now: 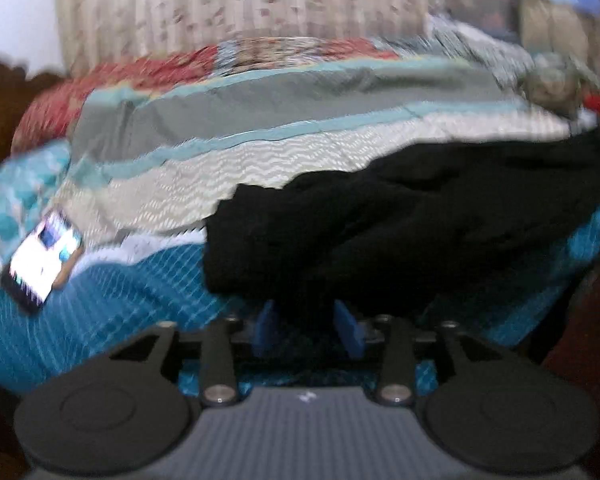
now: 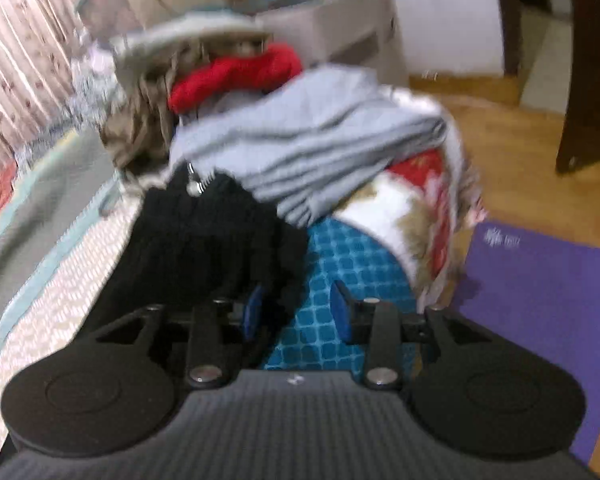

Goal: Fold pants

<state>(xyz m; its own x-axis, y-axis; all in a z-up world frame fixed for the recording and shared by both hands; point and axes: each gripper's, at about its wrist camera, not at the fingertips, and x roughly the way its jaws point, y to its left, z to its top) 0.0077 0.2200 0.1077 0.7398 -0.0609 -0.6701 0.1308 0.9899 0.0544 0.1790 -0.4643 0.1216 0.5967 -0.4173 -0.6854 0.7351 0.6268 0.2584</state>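
The black pants (image 1: pixel 400 220) lie bunched on the bed, across the right half of the left wrist view. My left gripper (image 1: pixel 310 326) is open, its blue pads at the near edge of the pants with black cloth just ahead of them. In the right wrist view the pants (image 2: pixel 204 240) lie left of centre, with a metal button near their far end. My right gripper (image 2: pixel 298 314) is open; its left pad touches the pants' near edge and its right pad is over the blue bedsheet. Both views are blurred by motion.
A lit phone (image 1: pixel 42 260) lies on the blue checked sheet (image 1: pixel 112 312) at left. A pile of grey, red and brown clothes (image 2: pixel 300 136) sits beyond the pants. A purple mat (image 2: pixel 540 304) lies on the wooden floor right of the bed.
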